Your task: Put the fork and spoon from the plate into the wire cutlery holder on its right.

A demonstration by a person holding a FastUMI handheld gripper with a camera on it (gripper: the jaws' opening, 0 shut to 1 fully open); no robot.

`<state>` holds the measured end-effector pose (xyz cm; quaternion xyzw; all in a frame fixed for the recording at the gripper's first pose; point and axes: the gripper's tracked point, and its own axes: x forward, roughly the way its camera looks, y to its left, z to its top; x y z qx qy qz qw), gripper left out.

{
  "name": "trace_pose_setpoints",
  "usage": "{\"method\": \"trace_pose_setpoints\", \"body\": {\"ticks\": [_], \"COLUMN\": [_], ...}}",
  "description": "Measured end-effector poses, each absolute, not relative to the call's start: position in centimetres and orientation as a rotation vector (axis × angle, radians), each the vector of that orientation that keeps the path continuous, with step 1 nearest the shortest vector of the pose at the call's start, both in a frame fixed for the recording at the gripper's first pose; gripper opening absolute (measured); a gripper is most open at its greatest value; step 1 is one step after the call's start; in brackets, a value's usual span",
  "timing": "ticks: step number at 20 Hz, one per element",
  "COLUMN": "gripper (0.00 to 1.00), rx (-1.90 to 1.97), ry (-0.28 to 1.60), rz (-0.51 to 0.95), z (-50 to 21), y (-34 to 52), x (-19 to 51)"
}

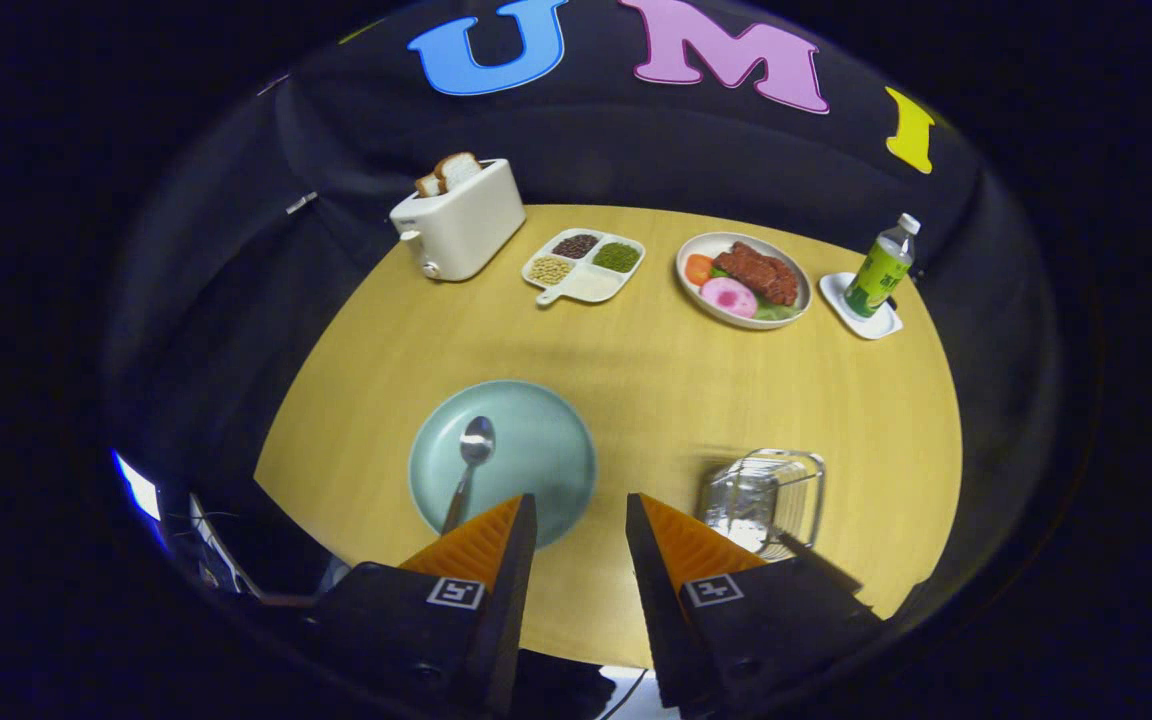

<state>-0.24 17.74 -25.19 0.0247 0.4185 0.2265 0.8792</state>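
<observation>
Nearest of all, the gripper [581,510] hangs above the near edge of the wooden table [636,380], its two fingers parted with a clear gap and nothing between them. Off their left tip sits the pale green plate [546,440], and on it the spoon [469,470], bowl pointing away, handle running back under the left finger; no fork can be made out on the plate. To the right of the right finger stands the wire cutlery holder [771,490], with a dark handle poking out of it toward the gripper, possibly the fork already dropped in. I'd worry about the spoon: it lies flat on a smooth plate, so the fingers could skid off the thin handle or shove the plate instead. Carrying it across, a loose grip could let it swing and clip the light holder, tipping it
</observation>
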Motion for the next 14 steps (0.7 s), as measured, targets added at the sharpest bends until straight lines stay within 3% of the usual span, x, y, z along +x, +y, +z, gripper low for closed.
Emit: {"method": "trace_pose_setpoints", "body": {"ticks": [5,14], "gripper": [0.57,0.57], "rx": [0.083,-0.024], "ry": [0.924,1.068], "rz": [0.504,0.466], "z": [-29.4,-36.7], "y": [25.3,28.5], "x": [-2.1,-2.3]}}
